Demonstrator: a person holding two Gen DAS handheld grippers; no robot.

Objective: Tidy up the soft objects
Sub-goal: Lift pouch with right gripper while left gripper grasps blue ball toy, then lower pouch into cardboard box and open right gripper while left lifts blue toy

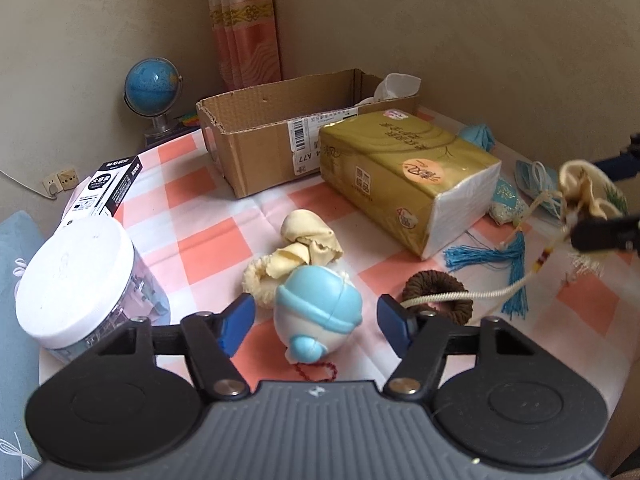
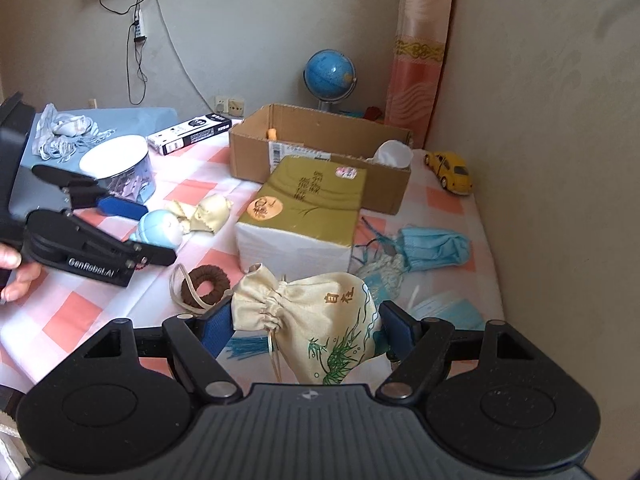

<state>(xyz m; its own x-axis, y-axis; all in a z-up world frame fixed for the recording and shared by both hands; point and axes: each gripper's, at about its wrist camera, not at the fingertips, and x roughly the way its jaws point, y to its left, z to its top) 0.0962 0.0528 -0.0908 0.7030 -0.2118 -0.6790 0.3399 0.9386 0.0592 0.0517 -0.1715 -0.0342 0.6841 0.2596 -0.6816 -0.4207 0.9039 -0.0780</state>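
Observation:
My right gripper [image 2: 306, 326] is shut on a cream drawstring pouch [image 2: 320, 320] with green plants printed on it, held above the checkered cloth; the pouch also shows in the left wrist view [image 1: 588, 192]. Its cord and blue tassel [image 1: 504, 264] hang down. My left gripper [image 1: 316, 320] is open, its jaws either side of a blue and white squishy toy [image 1: 316, 316] without pinching it. A brown scrunchie [image 1: 438, 296] lies to the toy's right. A yellow cloth [image 1: 308, 244] lies just beyond the toy. An open cardboard box [image 1: 280, 128] stands at the back.
A gold tissue pack [image 1: 404, 176] lies in front of the box. A white-lidded jar [image 1: 80, 276] and a black and white carton [image 1: 108, 188] are at left. Blue face masks [image 2: 434, 248] and a yellow toy car [image 2: 450, 170] lie at right. A globe [image 1: 152, 88] stands in the corner.

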